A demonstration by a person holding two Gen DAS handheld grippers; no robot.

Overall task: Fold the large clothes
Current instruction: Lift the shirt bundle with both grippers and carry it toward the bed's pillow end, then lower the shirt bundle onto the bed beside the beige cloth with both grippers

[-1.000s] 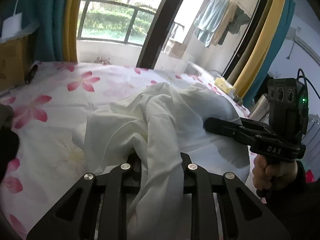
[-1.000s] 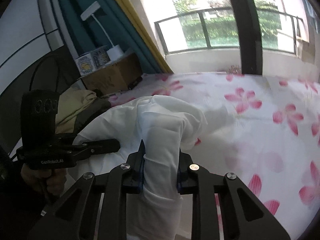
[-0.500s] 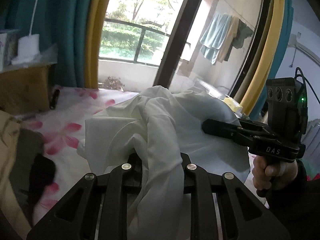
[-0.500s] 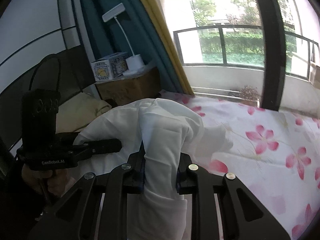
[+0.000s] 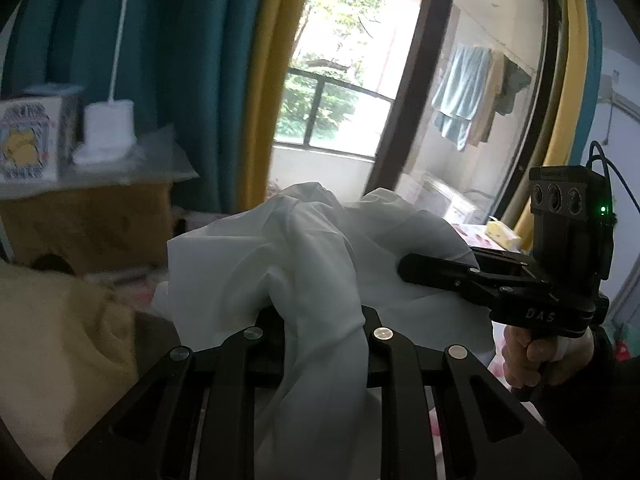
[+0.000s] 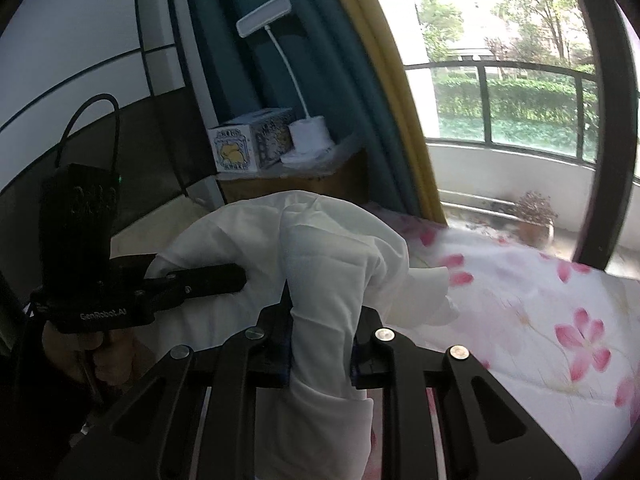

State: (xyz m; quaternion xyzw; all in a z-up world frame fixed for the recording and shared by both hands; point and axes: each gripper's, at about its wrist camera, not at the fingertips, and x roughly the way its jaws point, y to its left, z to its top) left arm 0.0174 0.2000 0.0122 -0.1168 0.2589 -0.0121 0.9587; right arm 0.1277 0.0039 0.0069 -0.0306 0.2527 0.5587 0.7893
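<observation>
A large white garment [image 5: 304, 248] hangs bunched up above the bed. In the left wrist view my left gripper [image 5: 322, 316] is shut on a thick fold of it, and cloth spills down between the arms. My right gripper [image 5: 405, 269], held by a hand [image 5: 536, 356], pokes into the same cloth from the right. In the right wrist view my right gripper [image 6: 322, 320] is shut on another fold of the white garment [image 6: 320, 248]. My left gripper [image 6: 239, 279] comes in from the left and touches the cloth. Cloth hides both pairs of fingertips.
The bed has a white sheet with pink flowers [image 6: 540, 312]. A cardboard box [image 5: 88, 224] by the bed carries a white desk lamp [image 6: 308, 140] and a printed carton [image 6: 248, 144]. Teal and yellow curtains [image 5: 224, 80] frame the balcony window [image 6: 520, 92]. Beige bedding [image 5: 56, 340] lies low on the left.
Both grippers have risen and swung left toward the curtain side, taking the garment along. The cloth has lifted off the sheet, and the box and lamp have come into view.
</observation>
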